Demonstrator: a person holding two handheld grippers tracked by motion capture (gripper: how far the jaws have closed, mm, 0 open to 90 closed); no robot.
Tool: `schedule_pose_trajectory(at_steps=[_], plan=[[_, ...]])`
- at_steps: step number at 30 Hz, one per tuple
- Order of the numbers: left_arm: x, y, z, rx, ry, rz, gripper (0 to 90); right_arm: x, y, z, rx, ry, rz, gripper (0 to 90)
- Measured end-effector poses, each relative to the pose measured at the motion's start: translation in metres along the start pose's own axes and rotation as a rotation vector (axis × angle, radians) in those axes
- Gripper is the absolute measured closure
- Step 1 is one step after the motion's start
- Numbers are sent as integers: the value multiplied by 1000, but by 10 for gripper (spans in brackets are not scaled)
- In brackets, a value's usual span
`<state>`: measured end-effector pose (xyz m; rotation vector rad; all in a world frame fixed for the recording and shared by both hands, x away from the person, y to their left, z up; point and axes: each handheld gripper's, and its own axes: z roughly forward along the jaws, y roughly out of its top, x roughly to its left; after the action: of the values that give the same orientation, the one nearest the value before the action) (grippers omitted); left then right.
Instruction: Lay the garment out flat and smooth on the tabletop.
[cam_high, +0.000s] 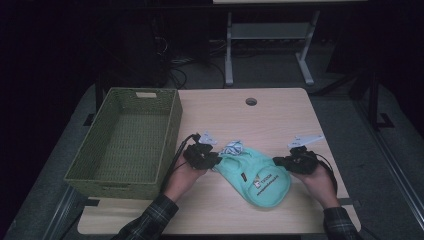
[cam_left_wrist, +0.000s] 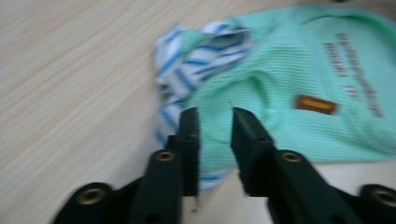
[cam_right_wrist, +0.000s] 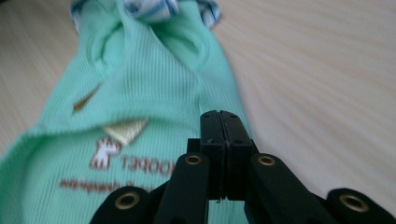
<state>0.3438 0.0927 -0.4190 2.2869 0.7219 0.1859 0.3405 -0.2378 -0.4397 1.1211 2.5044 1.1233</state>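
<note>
Lying flat on desk (cam_high: 280, 115), just right of green woven basket (cam_high: 125, 145): mint garment (cam_high: 260, 180) w/ blue-striped lining bunched at its far end. Left hand-held gripper (cam_left_wrist: 215, 122) w/ jaws parted, straddling a fabric fold near striped lining (cam_left_wrist: 196, 60), prob. to pinch that edge. Right hand-held gripper (cam_right_wrist: 219, 123) w/ jaws pressed together over the garment's printed end; can't tell if cloth is caught between. Ends likely taken for folding/lifting toward basket.

mint green garment (cam_high: 257, 177) | crumpled, striped lining | lying on table
</note>
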Motion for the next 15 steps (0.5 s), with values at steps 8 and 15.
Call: schedule_pose_trajectory(at_steps=[8,15], plan=[[-8,-4,8,23,-25,29,852,3,27,23,-16,41,-27,883],[14,-6,8,13,54,-36,724,25,34,39,-2,106,-65,896]])
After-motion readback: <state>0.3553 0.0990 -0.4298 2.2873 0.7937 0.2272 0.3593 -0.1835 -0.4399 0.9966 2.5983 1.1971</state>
